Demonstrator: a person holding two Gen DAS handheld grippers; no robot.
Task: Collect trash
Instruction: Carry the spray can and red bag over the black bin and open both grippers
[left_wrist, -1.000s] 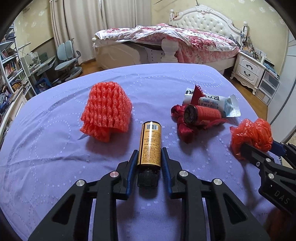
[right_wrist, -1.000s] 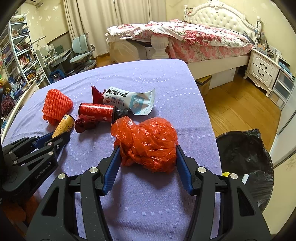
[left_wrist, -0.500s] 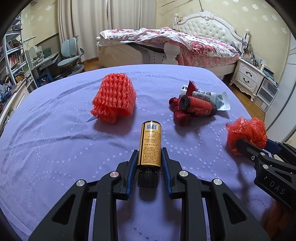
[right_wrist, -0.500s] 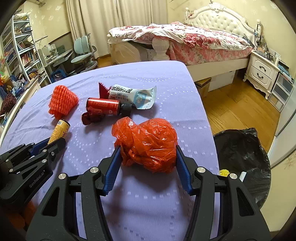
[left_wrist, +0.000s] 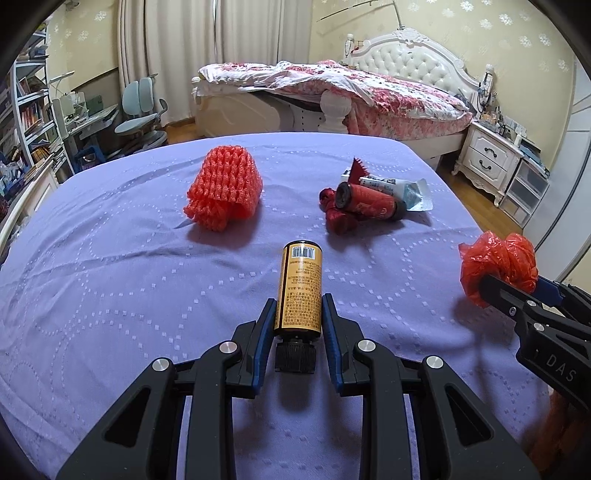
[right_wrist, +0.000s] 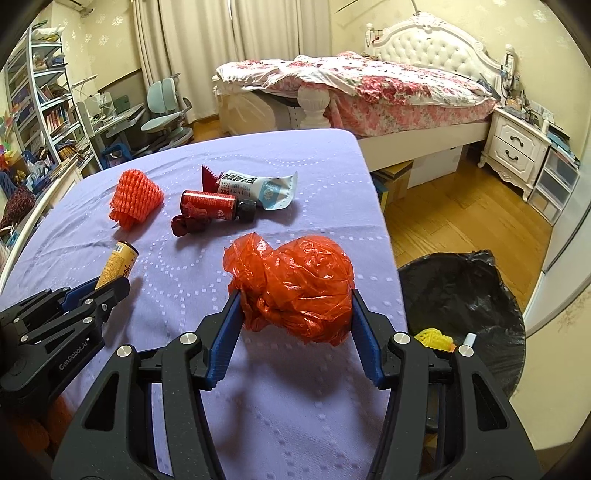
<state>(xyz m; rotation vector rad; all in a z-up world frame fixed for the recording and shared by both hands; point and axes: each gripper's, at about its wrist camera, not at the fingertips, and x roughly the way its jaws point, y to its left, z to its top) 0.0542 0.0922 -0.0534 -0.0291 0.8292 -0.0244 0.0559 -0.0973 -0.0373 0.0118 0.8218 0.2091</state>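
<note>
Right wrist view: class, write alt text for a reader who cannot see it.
The right gripper clamps a crumpled red plastic bag above a purple table. A black-lined trash bin stands on the floor to its right.

Open purple tablecloth (left_wrist: 110, 280) lies at 9 o'clock of the yellow bottle (left_wrist: 301, 286); orange foam net (left_wrist: 223, 188) at 11 and red bottle (left_wrist: 369, 201) at 1 obstruct forward passage.
</note>
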